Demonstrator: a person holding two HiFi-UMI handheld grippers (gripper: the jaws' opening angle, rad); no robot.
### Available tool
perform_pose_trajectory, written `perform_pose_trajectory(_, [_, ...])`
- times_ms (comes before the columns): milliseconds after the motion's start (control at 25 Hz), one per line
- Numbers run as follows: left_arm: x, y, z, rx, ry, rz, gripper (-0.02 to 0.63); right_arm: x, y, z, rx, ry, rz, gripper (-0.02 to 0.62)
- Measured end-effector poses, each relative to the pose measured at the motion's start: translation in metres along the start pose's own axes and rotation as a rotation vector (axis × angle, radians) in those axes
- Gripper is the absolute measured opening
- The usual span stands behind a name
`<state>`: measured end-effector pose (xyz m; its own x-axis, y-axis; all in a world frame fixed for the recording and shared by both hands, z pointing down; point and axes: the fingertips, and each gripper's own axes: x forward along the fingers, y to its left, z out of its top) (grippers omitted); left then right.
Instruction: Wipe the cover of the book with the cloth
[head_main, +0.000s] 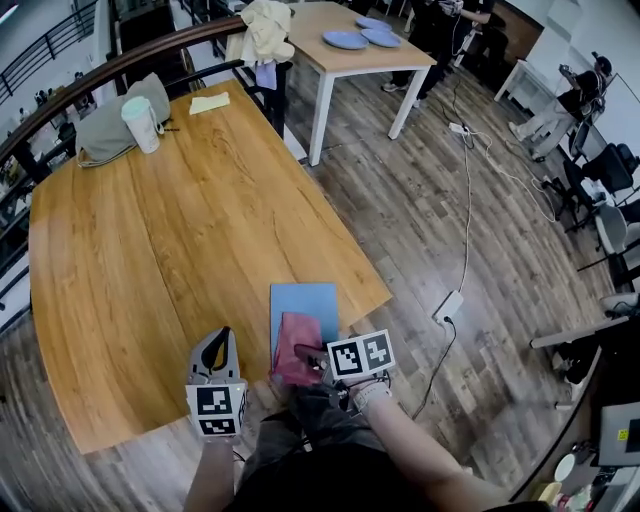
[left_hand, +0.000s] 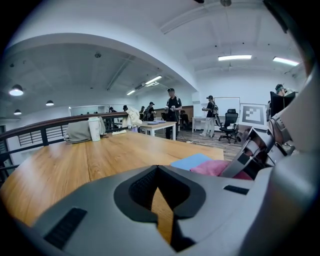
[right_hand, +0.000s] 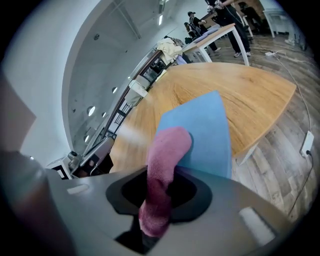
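Two grippers | right gripper (right_hand: 157, 202) clamped on soft pink cloth (right_hand: 167, 150); left gripper (left_hand: 161, 200) closed, empty | thin light-blue book (head_main: 305, 298) at 6 o'clock edge of wooden table (head_main: 150, 250), cloth over its near end | likely limp, light: grip bunched end

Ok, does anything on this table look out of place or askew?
Nothing is spilled or damaged. The blue book lies right at the near edge of the table, perhaps overhanging it. The pink cloth lies bunched on it.
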<state>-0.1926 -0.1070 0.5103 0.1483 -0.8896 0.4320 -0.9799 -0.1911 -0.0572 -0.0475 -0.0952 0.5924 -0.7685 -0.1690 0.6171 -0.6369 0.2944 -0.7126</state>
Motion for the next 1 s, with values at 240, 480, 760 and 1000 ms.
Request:
perform_pose_trajectory(240, [0.009, -0.019, 0.005, 0.022, -0.005, -0.049, -0.003, -0.019, -0.016, 0.0, 0.023, -0.036, -0.026, 0.097])
perform_pose_trajectory(480, [0.018, -0.034, 0.011, 0.044, -0.012, -0.094, -0.003, -0.037, -0.032, -0.002, 0.049, -0.074, -0.057, 0.097])
perform_pose_trajectory(760, [0.024, -0.049, 0.015, 0.071, -0.018, -0.141, -0.003, -0.052, -0.046, -0.006, 0.09, -0.121, -0.079, 0.097])
perform_pose_trajectory(1000, [0.028, -0.064, 0.019, 0.096, -0.017, -0.185, -0.003, -0.07, -0.063, -0.01, 0.134, -0.17, -0.119, 0.097])
